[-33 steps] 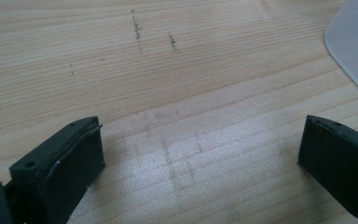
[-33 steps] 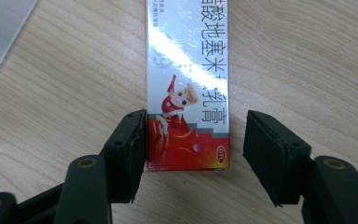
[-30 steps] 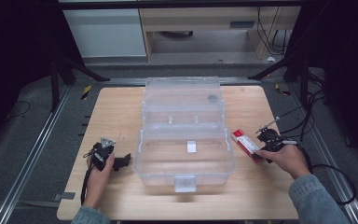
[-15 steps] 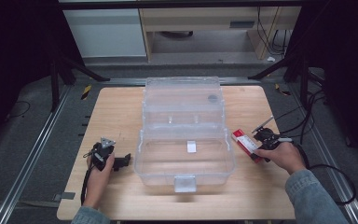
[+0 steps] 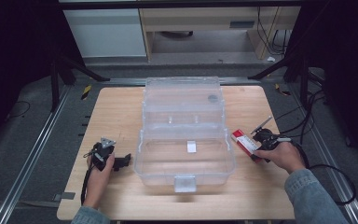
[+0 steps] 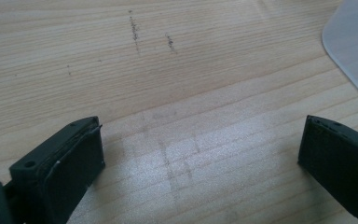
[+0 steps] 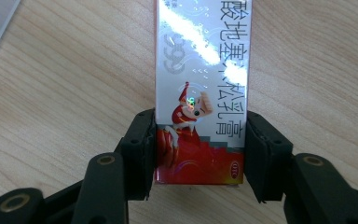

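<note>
Red-and-white carton [image 7: 200, 93] sits pinched between the closing right hand-held gripper [image 7: 200, 149].

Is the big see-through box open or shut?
Open. The clear box has its lid tipped back toward the far side of the table, and its inside looks empty.

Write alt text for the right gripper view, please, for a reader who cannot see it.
The right tongs have just been closing on a red and white box with printed characters, their black pads against its two long sides. The box lies flat on a light wooden table.
</note>
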`<state>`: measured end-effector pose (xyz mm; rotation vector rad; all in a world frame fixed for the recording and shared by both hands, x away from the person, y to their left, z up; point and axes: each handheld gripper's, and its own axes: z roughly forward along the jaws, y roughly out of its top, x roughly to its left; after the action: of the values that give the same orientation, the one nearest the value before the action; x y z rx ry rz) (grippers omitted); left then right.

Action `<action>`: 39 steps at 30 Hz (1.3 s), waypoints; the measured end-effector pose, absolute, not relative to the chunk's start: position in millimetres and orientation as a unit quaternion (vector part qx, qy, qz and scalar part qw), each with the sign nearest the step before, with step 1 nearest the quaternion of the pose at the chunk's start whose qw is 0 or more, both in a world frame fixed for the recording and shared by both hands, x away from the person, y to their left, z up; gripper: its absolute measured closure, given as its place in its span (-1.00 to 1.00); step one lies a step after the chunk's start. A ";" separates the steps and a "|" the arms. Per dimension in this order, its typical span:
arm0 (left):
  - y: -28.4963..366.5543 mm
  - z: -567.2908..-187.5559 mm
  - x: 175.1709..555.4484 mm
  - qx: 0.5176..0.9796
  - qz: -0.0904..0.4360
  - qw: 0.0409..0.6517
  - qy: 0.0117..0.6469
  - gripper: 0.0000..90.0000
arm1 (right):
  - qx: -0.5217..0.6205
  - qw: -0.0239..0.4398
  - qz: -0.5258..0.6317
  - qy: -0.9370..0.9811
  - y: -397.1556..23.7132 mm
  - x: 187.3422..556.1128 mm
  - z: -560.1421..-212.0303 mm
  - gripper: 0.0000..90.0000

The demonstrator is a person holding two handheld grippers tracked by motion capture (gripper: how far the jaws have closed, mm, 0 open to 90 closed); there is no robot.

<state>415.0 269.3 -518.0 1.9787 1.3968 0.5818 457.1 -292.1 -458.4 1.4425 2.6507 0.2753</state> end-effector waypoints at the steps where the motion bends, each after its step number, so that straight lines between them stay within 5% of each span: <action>1: 269.3 -518.0 415.0 0.753 0.221 0.320 0.531 -1.00 | 0.475 0.056 0.091 0.873 -292.1 457.1 -458.4 0.11; 17: 269.2 -518.0 415.0 0.752 0.222 0.320 0.532 -1.00 | 0.441 0.073 0.096 0.890 -304.1 437.2 -435.7 0.15; 39: 268.2 -518.1 414.5 0.752 0.222 0.321 0.532 -1.00 | 0.376 0.128 0.158 0.904 -312.3 402.8 -342.0 0.15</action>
<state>414.5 268.2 -518.1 1.9749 1.3965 0.5826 402.8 -312.3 -342.0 1.0933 2.6308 0.4589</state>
